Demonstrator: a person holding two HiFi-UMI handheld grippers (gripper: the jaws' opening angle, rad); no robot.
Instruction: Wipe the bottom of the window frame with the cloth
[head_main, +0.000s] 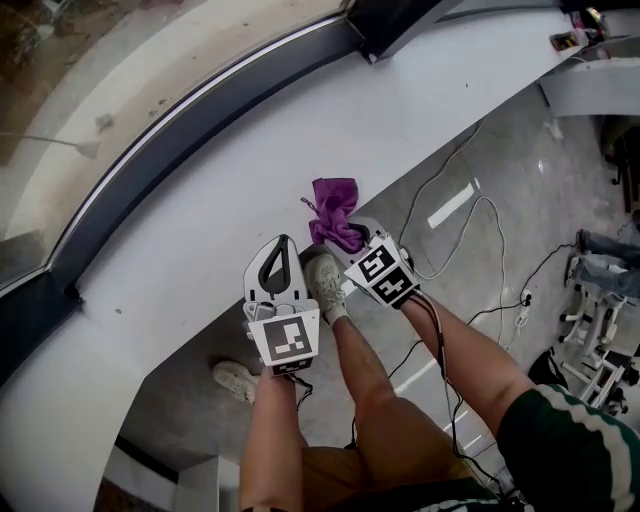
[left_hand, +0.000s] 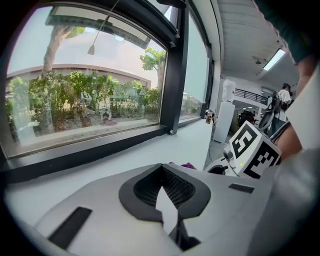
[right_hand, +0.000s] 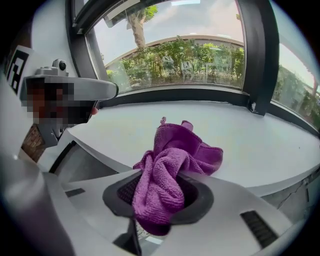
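Closest to us, the right gripper (right_hand: 159, 201) has its jaws pressed in on the cloth (right_hand: 167, 170). The purple microfibre is bunched between the pads, with its free folds spilling forward past the tips. Beside it, the left gripper (left_hand: 163, 194) has its jaws brought together with nothing between them, and only bare sill shows through the gap behind the tips.

Both grippers hang over the near edge of the sill (head_main: 190, 215), a broad, white, smooth ledge. The cloth's loose end sits low over it, though we cannot tell whether it touches.

What matters for the coming move is the bottom rail of the window frame (head_main: 205, 108). It lies straight ahead of the right jaws, across the full depth of the sill and well apart from the cloth. It is a dark band whose long axis runs crosswise to the jaws, left to right in the right gripper view and from lower left to upper right in the head view. Neither gripper is clearly nearer the rail, but the right one carries the cloth. We judge it has to reach forward to the rail and then travel along it sideways.

A dark upright post (right_hand: 256, 55) meets the rail off to the right. Beyond the glass (right_hand: 185, 45) are trees (right_hand: 200, 62) and daylight. Behind us a grey floor (head_main: 500, 150) carries loose cables (head_main: 470, 215).
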